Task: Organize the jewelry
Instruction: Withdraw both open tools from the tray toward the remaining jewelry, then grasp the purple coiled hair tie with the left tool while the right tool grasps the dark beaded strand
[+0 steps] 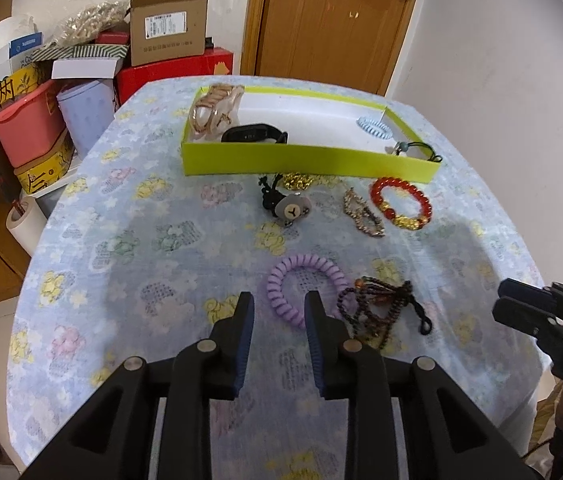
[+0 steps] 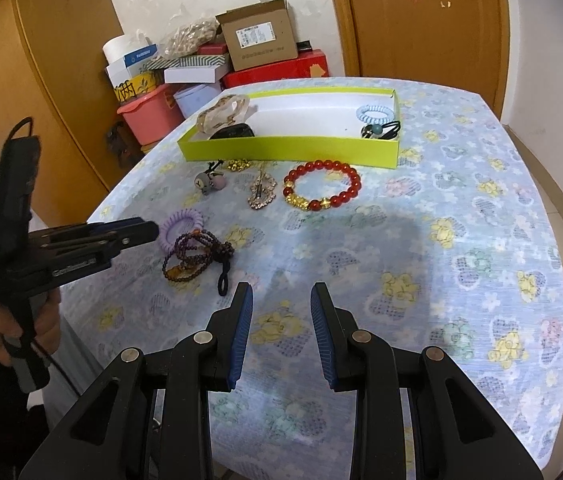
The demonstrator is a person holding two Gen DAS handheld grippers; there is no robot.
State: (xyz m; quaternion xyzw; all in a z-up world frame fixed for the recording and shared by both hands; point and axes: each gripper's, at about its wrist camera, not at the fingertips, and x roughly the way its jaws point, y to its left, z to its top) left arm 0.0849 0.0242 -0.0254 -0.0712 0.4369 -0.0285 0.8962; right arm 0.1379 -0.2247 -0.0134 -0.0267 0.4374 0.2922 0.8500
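Left claw: we see our left gripper (image 1: 279, 306) at the bottom centre of the left view, jaws parted and nothing pinched; the near edge of the purple coil (image 1: 305, 286) shows in the gap, but the pads do not press on it.
Right claw: our right gripper (image 2: 281, 300) sits at the bottom centre of the right view, released, with only bare tablecloth (image 2: 461, 240) between its jaws.
Purple coil: middle of the left view, flat on the cloth, just beside the dark beads (image 1: 377, 308) on its right.
Dark beads: a tangled string with a black cord loop, touching or overlapping the coil's right side; we cannot tell which.
Red bracelet (image 2: 321, 186): upper middle of the right view, flat on the cloth, in front of the box.
Brooch (image 2: 260, 192): a sparkly piece just left of the red bracelet in the right view.
Grey charm (image 1: 293, 210): middle of the left view on a black cord, near the box's front wall.
Gold chain (image 1: 301, 180): right against the front wall, partly hidden.
Box (image 1: 309, 162): yellow-green, upper middle, open top.
In the box: pearl-and-gold pieces (image 1: 213, 112) at the left end, a black band (image 1: 253, 134) beside them, a blue coil (image 1: 373, 126) and a hair tie (image 1: 417, 148) at the right end.
Hand (image 2: 13, 320): lower left of the right view, wrapped round the left gripper's handle.
Background: cartons (image 1: 167, 24) and a pink tub (image 1: 29, 128) at the upper left, beside a wooden door (image 1: 333, 20).
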